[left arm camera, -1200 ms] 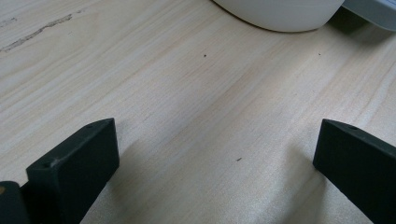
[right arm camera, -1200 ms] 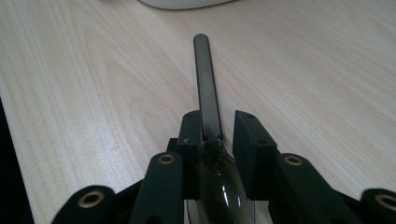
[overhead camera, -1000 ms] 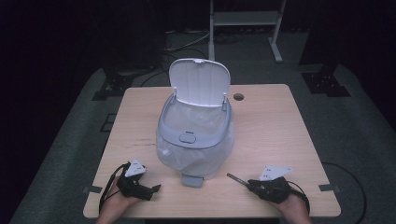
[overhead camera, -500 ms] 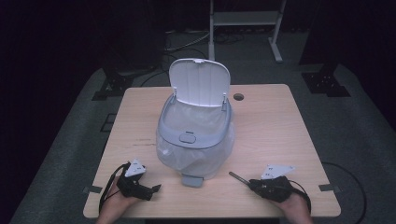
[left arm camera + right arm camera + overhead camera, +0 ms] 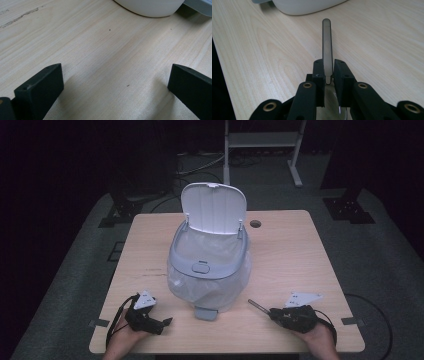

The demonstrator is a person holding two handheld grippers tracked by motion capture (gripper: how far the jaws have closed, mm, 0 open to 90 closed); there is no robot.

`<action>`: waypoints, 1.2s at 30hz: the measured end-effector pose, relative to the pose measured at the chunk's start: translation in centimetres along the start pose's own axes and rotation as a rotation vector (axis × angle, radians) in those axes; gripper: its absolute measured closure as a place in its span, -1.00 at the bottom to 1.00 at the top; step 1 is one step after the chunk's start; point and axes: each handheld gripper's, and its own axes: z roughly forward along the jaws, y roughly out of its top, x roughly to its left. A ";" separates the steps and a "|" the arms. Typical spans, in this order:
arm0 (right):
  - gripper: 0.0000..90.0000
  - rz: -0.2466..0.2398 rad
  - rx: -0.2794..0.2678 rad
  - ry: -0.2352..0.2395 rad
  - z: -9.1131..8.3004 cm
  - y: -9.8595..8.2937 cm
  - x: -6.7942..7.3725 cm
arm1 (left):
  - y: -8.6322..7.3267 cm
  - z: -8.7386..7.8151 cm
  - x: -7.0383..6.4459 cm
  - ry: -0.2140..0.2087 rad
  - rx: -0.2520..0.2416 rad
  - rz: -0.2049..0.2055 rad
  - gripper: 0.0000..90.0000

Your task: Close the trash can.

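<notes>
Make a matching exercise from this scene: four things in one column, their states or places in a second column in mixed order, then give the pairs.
Things
1. bin lid
2. left gripper
3. right gripper
4. foot pedal

States or places
A. jaws wide apart over bare table
B. raised, standing open at the back
C. sticks out at the bin's base, toward the person
D. shut on a thin flat strip

Pairs: 1-B, 2-A, 3-D, 4-C

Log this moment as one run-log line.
left gripper: open, resting on table | right gripper: shut on flat stick | bin: lid up, bag fitted
</notes>
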 end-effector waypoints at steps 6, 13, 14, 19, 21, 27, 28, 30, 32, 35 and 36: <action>0.76 0.012 -0.016 -0.006 -0.5 0.1 -0.5 | 0.0 0.0 0.0 0.000 0.000 0.000 -1.00; 0.76 0.019 -0.045 -0.010 -1.3 0.5 -1.0 | 0.0 0.0 0.0 0.000 0.000 0.000 -1.00; 0.76 0.022 -0.050 -0.009 -1.5 0.6 -1.0 | 0.0 0.0 0.0 0.000 0.000 0.000 -1.00; 0.76 0.042 -0.073 0.003 -1.9 0.7 -1.2 | 0.0 0.0 0.0 0.000 0.000 0.000 -1.00; 0.76 0.042 -0.076 0.003 -2.1 0.8 -1.3 | 0.0 0.0 0.0 0.000 0.000 0.000 -1.00; 0.76 0.045 -0.100 0.011 -2.9 1.5 -1.7 | 0.0 0.0 0.0 0.000 0.000 0.000 -1.00; 0.76 0.045 -0.100 0.011 -2.9 1.5 -1.7 | 0.0 0.0 0.0 0.000 0.000 0.000 -1.00; 0.76 0.047 -0.113 0.015 -3.2 1.7 -2.0 | 0.0 0.0 0.0 0.000 0.000 0.000 -1.00; 0.76 0.046 -0.115 0.014 -3.4 1.8 -2.0 | 0.0 0.0 0.0 0.000 0.000 0.000 -1.00; 0.76 0.046 -0.134 0.023 -4.1 2.3 -2.2 | 0.0 0.0 0.0 0.000 0.000 0.000 -1.00; 0.76 0.046 -0.134 0.023 -4.1 2.3 -2.2 | 0.0 0.0 0.0 0.000 0.000 0.000 -1.00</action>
